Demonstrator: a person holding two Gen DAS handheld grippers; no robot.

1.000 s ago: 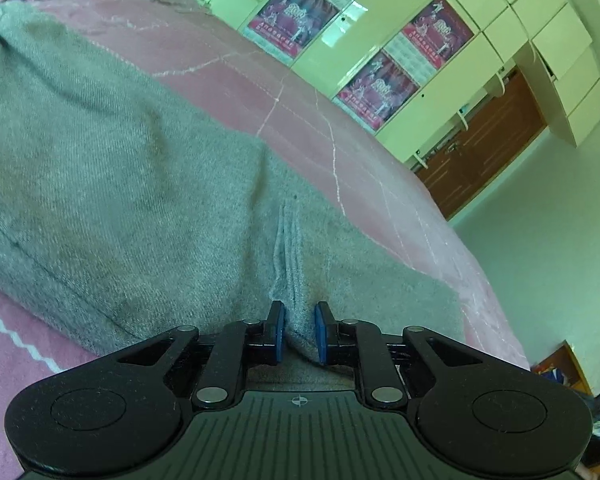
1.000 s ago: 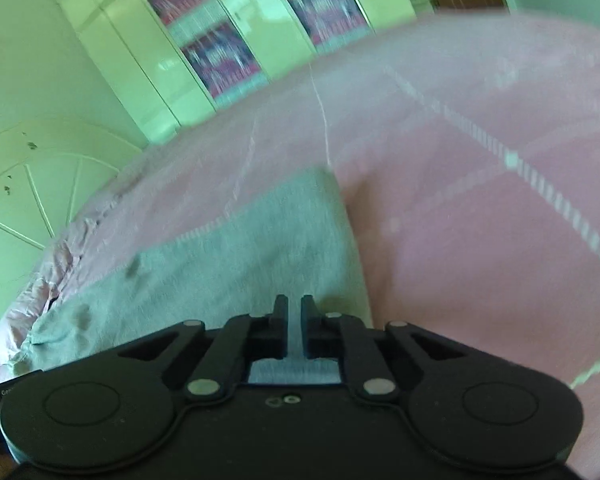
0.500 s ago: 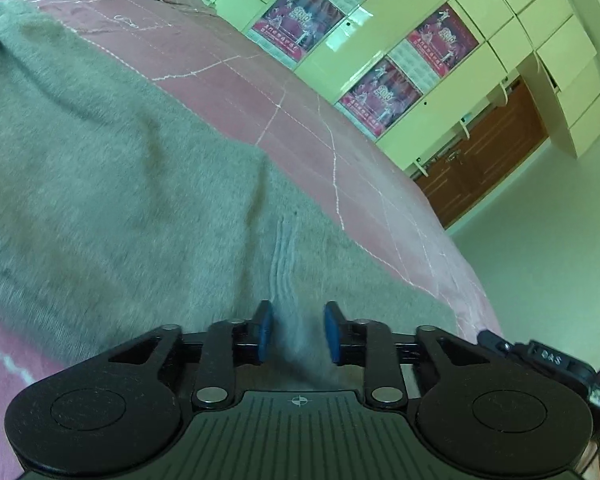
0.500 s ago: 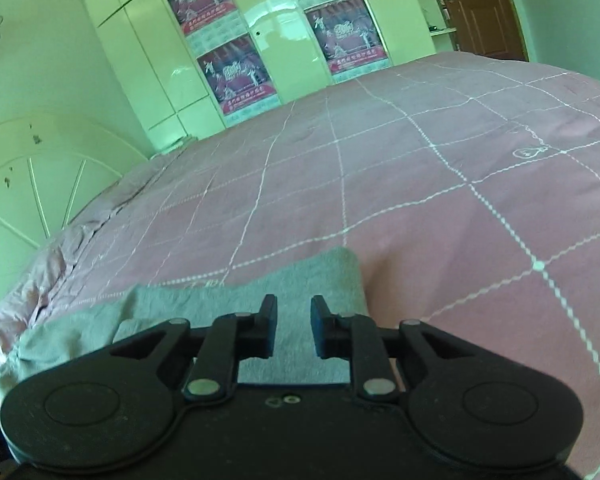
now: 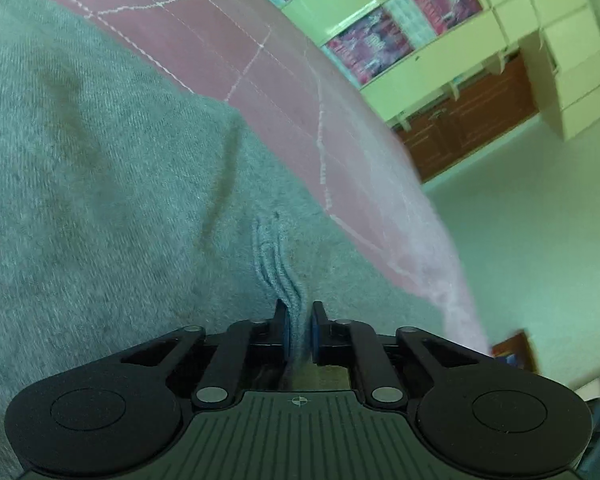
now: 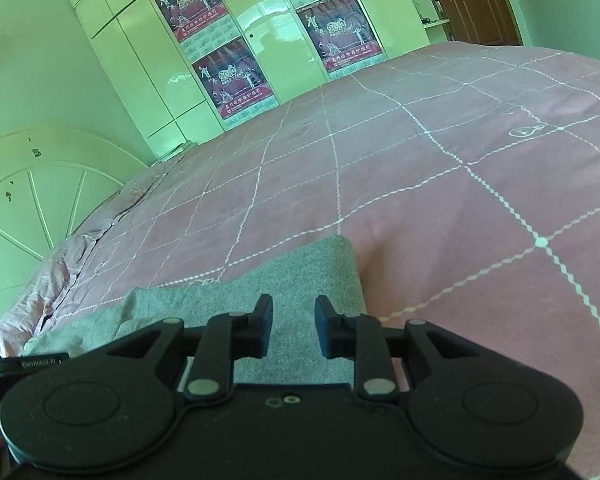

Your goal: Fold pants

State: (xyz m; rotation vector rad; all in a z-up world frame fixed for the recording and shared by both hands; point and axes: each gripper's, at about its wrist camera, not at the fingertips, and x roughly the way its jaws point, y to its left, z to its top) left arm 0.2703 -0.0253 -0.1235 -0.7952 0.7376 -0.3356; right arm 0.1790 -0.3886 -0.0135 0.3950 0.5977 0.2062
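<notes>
The grey pants (image 5: 100, 200) lie spread on the pink checked bedspread (image 5: 228, 36). My left gripper (image 5: 299, 320) is shut on a pinched ridge of the pants fabric, which bunches in wrinkles just ahead of the fingers. In the right wrist view a folded end of the pants (image 6: 300, 276) lies flat on the bedspread (image 6: 460, 160). My right gripper (image 6: 294, 320) is open just above it, holding nothing.
The bed's edge (image 5: 440, 264) drops to the floor at the right of the left wrist view. White wardrobes with posters (image 6: 236, 76) stand beyond the bed. A white headboard (image 6: 28, 200) is at the left. A brown door (image 6: 472, 0) is far right.
My left gripper opened half a second ago and has closed again on the pants fabric. My right gripper has let go of the pants end and opened wider; that end lies on the bed.
</notes>
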